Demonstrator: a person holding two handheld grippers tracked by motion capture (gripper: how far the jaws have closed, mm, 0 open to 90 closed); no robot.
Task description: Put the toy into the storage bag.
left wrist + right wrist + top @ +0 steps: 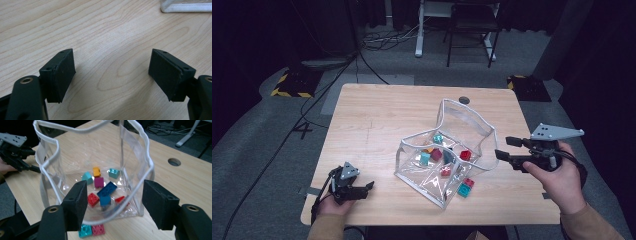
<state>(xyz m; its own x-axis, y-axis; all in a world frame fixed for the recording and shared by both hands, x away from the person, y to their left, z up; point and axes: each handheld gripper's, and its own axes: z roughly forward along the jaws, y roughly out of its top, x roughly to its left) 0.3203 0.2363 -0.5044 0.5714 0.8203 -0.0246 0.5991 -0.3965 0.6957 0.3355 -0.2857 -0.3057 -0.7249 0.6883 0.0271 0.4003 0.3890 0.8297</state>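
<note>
A clear plastic bag (462, 117) with white trim stands open at the middle of the wooden table (377, 120). Several small bricks lie inside it, among them a blue one (107, 189), a red one (93, 199) and a magenta one (99, 182). A teal brick (85, 230) and a pink brick (98, 229) sit outside, against the bag's near wall. My right gripper (507, 147) hovers open just right of the bag, its jaws framing the bag's near rim (130, 195) without pressing it. My left gripper (367, 187) rests open near the front left edge, over bare wood (110, 37).
A round cable hole (464, 100) lies in the table behind the bag. Bare wood stretches left of the bag. The bag's white corner (185, 6) is far ahead of the left jaws. Cables and desk legs (419, 30) stand on the grey floor beyond.
</note>
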